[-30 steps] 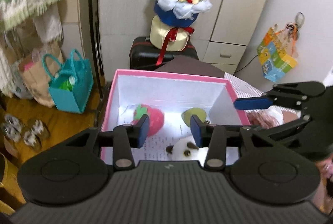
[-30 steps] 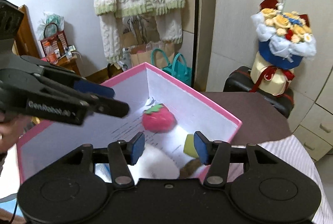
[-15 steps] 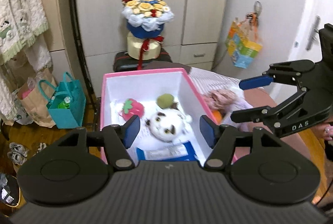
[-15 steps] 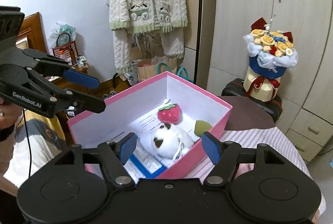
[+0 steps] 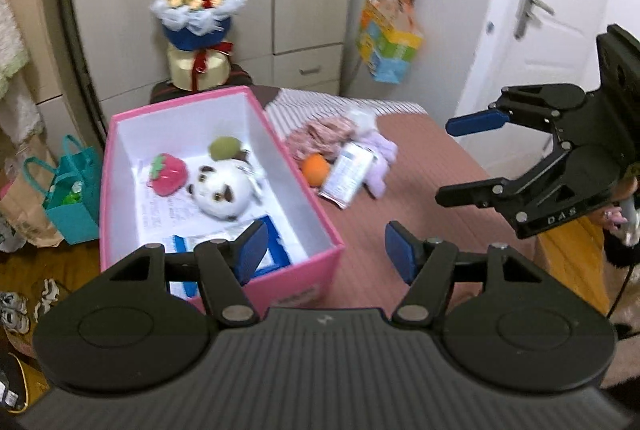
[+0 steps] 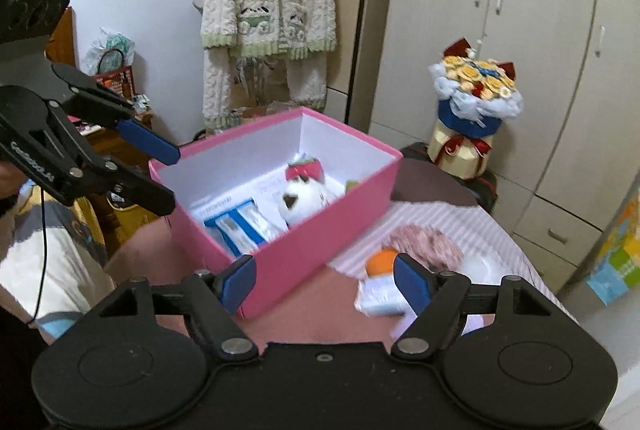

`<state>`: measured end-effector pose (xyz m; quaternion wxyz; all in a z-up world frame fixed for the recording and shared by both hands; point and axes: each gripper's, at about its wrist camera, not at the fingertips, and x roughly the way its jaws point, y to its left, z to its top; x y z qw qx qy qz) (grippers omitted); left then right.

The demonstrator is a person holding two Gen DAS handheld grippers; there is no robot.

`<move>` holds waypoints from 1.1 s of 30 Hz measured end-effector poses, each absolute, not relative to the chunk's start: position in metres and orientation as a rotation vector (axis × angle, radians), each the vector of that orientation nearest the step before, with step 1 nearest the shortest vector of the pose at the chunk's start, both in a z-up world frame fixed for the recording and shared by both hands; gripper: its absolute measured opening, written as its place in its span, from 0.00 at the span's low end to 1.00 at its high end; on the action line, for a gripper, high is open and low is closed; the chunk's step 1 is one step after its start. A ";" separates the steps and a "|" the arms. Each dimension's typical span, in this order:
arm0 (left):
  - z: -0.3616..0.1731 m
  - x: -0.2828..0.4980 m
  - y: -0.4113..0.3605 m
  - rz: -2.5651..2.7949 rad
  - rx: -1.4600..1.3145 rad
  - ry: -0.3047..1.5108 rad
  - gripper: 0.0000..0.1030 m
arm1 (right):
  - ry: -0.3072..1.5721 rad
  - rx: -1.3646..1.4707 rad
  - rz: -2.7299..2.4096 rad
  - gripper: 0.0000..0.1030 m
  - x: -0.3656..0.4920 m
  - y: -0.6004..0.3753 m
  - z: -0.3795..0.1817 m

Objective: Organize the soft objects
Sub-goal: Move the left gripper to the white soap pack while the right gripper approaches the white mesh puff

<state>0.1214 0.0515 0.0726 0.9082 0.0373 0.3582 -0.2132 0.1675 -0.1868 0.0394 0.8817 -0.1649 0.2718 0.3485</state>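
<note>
While both grippers hang empty above the bed, the sorting looks roughly half done. Going left to right in the left wrist view: pink box (image 5: 120, 166) at centre left, white inside, holds three soft toys. Strawberry plush (image 5: 168, 175) at its left, green plush (image 5: 225, 147) toward the far wall, white-and-brown plush animal (image 5: 219, 193) in the middle. One blue-and-white flat packet (image 5: 264, 250) lies on the box floor nearest the camera, partly hidden by the gripper.

Centre of the frame, just right of the box wall, a loose heap on the bed cover (image 5: 420, 166): one pink knitted piece (image 5: 324, 134), one orange ball (image 5: 316, 169), one white packet (image 5: 347, 174), one lilac plush (image 5: 382, 156). Four things outside, touching or overlapping each other. Judged as still to be moved; whether the packet counts as soft cannot be told.

Left gripper (image 5: 323, 250): jaws apart, nothing between them, over the box's near right corner.

Right gripper (image 5: 460, 160), at the right edge of that view: jaws opening, nothing between them. In its own view, the right gripper (image 6: 324, 280) sits low centre, with the heap just beyond its right finger.

Count: one box, three plush inside, four items outside.
</note>
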 end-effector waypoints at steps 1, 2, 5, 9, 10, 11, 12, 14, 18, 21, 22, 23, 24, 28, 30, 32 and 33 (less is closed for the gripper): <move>0.071 0.120 0.046 -0.452 0.089 0.743 0.62 | 0.569 -0.342 0.718 0.77 0.164 -0.191 0.037; 0.070 0.118 0.040 -0.467 0.099 0.743 0.62 | 0.572 -0.339 0.710 0.77 0.162 -0.197 0.034; 0.066 0.117 0.024 -0.505 0.111 0.742 0.62 | 0.574 -0.323 0.687 0.77 0.159 -0.211 0.027; 0.060 0.119 0.003 -0.546 0.107 0.744 0.62 | 0.569 -0.306 0.662 0.77 0.156 -0.227 0.019; 0.057 0.121 -0.002 -0.550 0.108 0.743 0.62 | 0.565 -0.305 0.659 0.77 0.156 -0.232 0.017; 0.055 0.123 -0.007 -0.550 0.109 0.742 0.62 | 0.561 -0.304 0.658 0.77 0.156 -0.235 0.015; 0.053 0.125 -0.012 -0.547 0.105 0.740 0.62 | 0.558 -0.304 0.656 0.77 0.156 -0.239 0.013; 0.048 0.131 -0.022 -0.548 0.094 0.742 0.62 | 0.551 -0.301 0.649 0.77 0.159 -0.245 0.010; 0.039 0.144 -0.037 -0.557 0.045 0.748 0.62 | 0.545 -0.274 0.626 0.77 0.172 -0.260 0.005; 0.032 0.153 -0.048 -0.542 0.029 0.733 0.62 | 0.550 -0.238 0.619 0.77 0.186 -0.271 0.001; 0.029 0.156 -0.052 -0.532 0.026 0.727 0.62 | 0.552 -0.225 0.620 0.77 0.192 -0.274 -0.001; 0.026 0.160 -0.056 -0.523 0.025 0.725 0.62 | 0.555 -0.210 0.622 0.78 0.199 -0.277 -0.002; 0.024 0.164 -0.059 -0.514 0.025 0.725 0.62 | 0.557 -0.198 0.625 0.78 0.204 -0.280 -0.004; 0.009 0.182 -0.073 -0.451 0.016 0.719 0.62 | 0.560 -0.154 0.633 0.78 0.229 -0.289 -0.012; 0.002 0.191 -0.077 -0.392 0.004 0.698 0.62 | 0.563 -0.138 0.632 0.78 0.241 -0.291 -0.017; -0.004 0.200 -0.083 -0.329 0.010 0.668 0.62 | 0.574 -0.114 0.636 0.78 0.256 -0.295 -0.023; -0.007 0.204 -0.085 -0.306 0.011 0.656 0.62 | 0.580 -0.100 0.637 0.78 0.264 -0.296 -0.026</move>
